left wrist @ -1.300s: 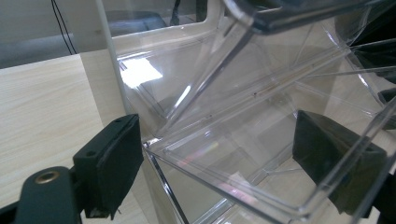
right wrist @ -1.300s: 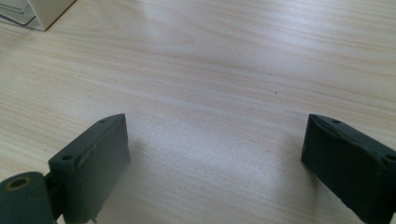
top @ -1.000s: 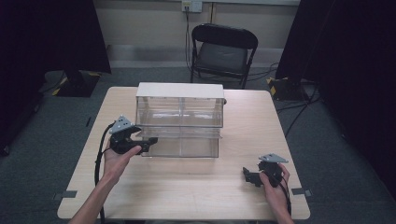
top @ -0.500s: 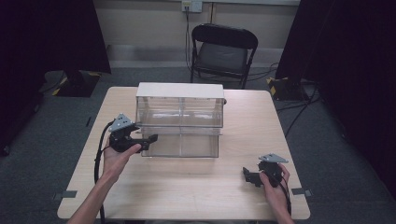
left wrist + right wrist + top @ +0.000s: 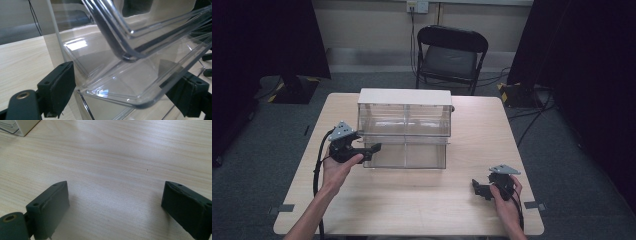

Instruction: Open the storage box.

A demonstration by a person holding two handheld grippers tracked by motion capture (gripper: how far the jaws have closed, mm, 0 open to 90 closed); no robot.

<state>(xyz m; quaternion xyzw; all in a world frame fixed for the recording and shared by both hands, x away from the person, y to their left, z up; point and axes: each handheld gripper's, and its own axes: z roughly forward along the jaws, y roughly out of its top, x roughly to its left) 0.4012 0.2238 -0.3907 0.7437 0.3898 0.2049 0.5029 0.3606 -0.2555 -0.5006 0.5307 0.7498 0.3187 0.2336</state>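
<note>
Drawer: the clear plastic drawer [image 5: 404,154] is the lower one of a two-tier clear cabinet [image 5: 404,112] that stands near the middle of the desk [image 5: 422,200], a little toward the far edge. It is pulled part way out toward the near edge.
Left tool: our left tool [image 5: 371,148] is at the drawer's left front corner. In the left gripper view its jaws stand wide apart, one on each side of the clear corner [image 5: 130,100], not pressing on it as far as we can tell.
Right tool: our right tool [image 5: 476,188] rests near the desk's near right corner, well apart from the cabinet. In the right gripper view its jaws [image 5: 115,202] gape over bare wood and hold nothing.
Handling: we judge the drawer to be light, stiff and hard, with thin walls that could crack or scuff under a hard squeeze. The glossy plastic looks slippery for the rubber pads.
Where to hold: we would take the front wall or its rounded top lip near the corner, one jaw inside and one outside, closing gently.
Risk: we expect a pull at one corner may skew the drawer in its runners, and the light cabinet might slide with it.
</note>
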